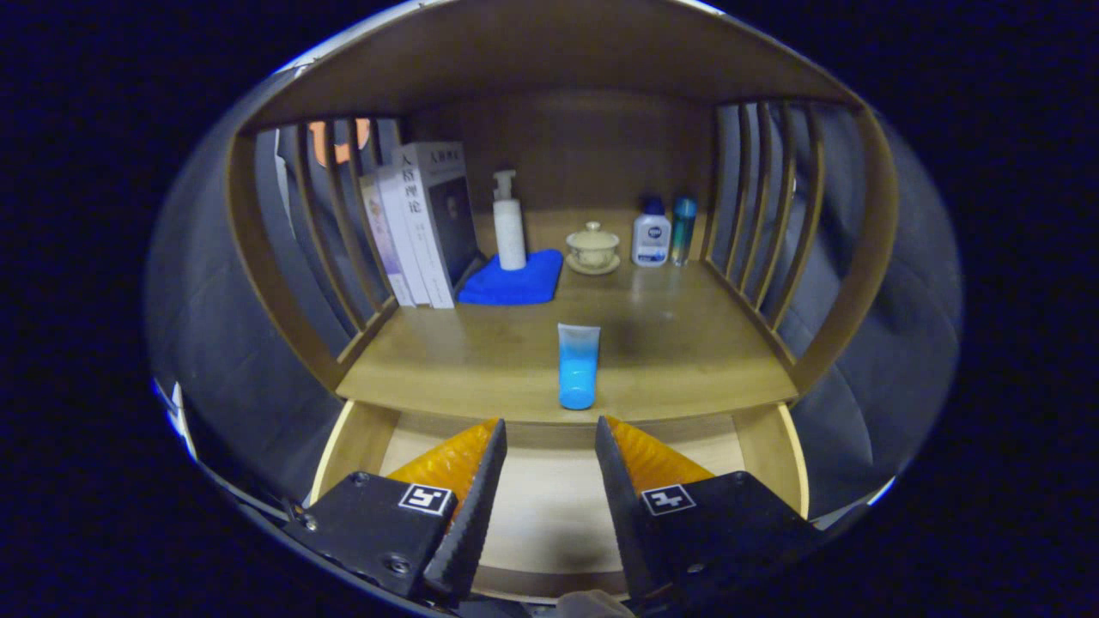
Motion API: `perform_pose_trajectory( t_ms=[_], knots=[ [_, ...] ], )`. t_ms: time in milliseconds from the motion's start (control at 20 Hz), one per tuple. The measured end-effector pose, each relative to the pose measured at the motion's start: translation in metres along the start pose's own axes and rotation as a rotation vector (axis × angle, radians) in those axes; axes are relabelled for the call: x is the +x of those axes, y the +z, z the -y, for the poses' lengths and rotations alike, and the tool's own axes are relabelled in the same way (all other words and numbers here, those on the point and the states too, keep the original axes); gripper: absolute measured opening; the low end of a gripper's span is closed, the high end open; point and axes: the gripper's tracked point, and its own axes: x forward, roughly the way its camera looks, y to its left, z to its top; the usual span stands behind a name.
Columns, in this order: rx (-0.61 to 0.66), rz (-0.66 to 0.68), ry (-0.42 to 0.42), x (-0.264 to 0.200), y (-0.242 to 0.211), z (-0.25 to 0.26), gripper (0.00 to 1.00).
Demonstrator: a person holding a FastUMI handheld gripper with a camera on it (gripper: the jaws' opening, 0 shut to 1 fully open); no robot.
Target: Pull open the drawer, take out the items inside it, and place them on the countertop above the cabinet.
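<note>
Lying capped-end-forward on countertop (687, 360), blue tube (578, 365); tool (549, 438) open.

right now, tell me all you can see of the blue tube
The tube looks like soft plastic, pale and translucent at its flat crimped end, deepening to bright blue at its round cap. It lies flat on the wooden countertop, cap toward the open drawer, just ahead of the open hand-held gripper, with nothing else touching it.

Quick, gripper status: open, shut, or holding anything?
Gripper: open, holding nothing, fingers apart over the open drawer; the blue tube stands on the countertop just ahead.
</note>
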Motion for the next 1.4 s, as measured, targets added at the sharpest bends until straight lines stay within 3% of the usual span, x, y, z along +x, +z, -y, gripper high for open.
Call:
perform_pose_trajectory(
  t_ms=[150,300,600,850,1050,1400],
  knots=[
    [-0.014,0.111,0.031,-0.044,-0.003,-0.012,0.88],
    [-0.025,0.213,0.043,-0.085,-0.010,-0.016,1.00],
    [-0.010,0.416,0.046,-0.150,-0.033,-0.011,1.00],
    [0.016,0.480,0.014,-0.162,-0.077,0.002,1.00],
    [-0.006,0.509,-0.076,-0.153,-0.124,0.019,1.00],
    [-0.006,0.407,-0.055,-0.102,-0.197,0.009,1.00]
  ],
)
